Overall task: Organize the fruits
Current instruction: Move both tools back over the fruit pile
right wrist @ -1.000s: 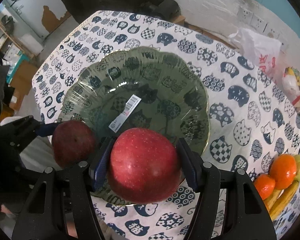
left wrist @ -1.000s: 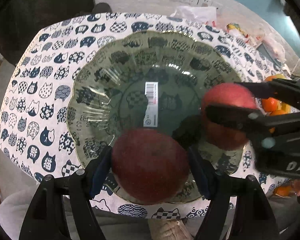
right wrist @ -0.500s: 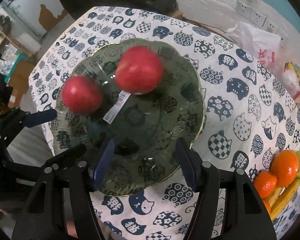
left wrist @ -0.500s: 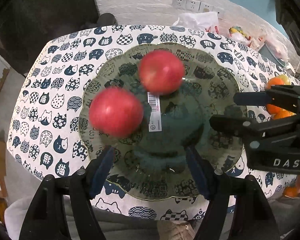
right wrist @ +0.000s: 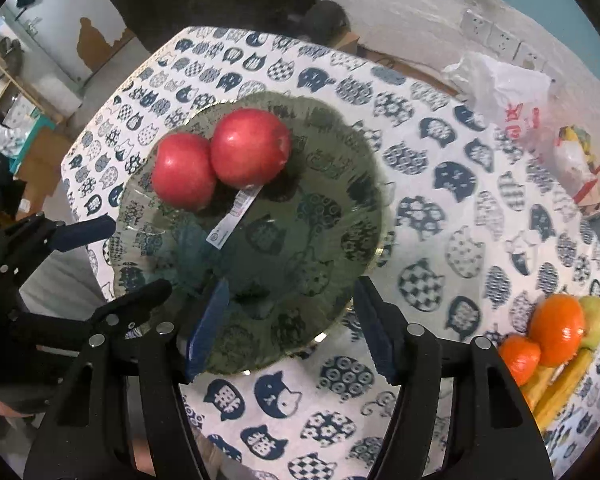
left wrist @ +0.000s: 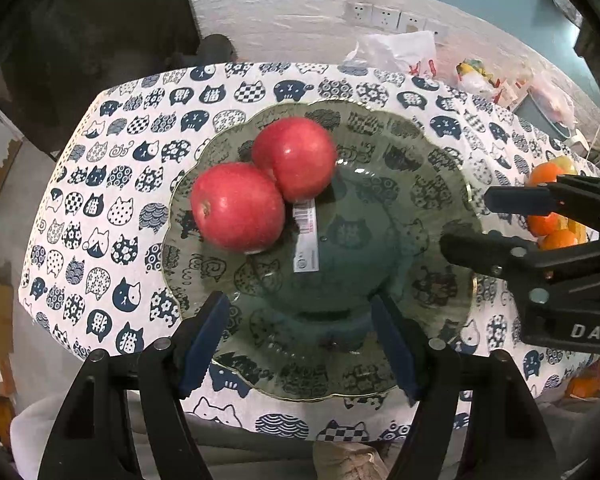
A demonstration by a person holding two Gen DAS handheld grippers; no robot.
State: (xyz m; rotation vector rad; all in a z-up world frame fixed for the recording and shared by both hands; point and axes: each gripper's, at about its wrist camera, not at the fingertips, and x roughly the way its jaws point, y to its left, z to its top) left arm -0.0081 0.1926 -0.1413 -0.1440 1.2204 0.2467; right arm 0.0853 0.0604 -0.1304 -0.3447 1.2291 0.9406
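Observation:
Two red apples lie touching in a green glass plate (left wrist: 432, 196): one at its left side (left wrist: 236, 206), one behind it (left wrist: 296, 156). They also show in the right wrist view, the left apple (right wrist: 184, 170) and the far apple (right wrist: 250, 146), on the plate (right wrist: 340, 200). My left gripper (left wrist: 300, 340) is open and empty above the plate's near edge. My right gripper (right wrist: 288, 328) is open and empty over the plate's near right rim; it also shows at the right of the left wrist view (left wrist: 476, 224).
The table wears a white cloth with blue cat prints (right wrist: 460, 184). Oranges (right wrist: 556, 328), a green fruit and bananas (right wrist: 560, 384) lie at the right. A white plastic bag (right wrist: 500, 88) and packets sit at the back right. A barcode sticker (left wrist: 306, 236) is on the plate.
Both grippers opened and let go of their apples, which rolled to the plate's far left and came to rest touching. Both grippers drew back and up.

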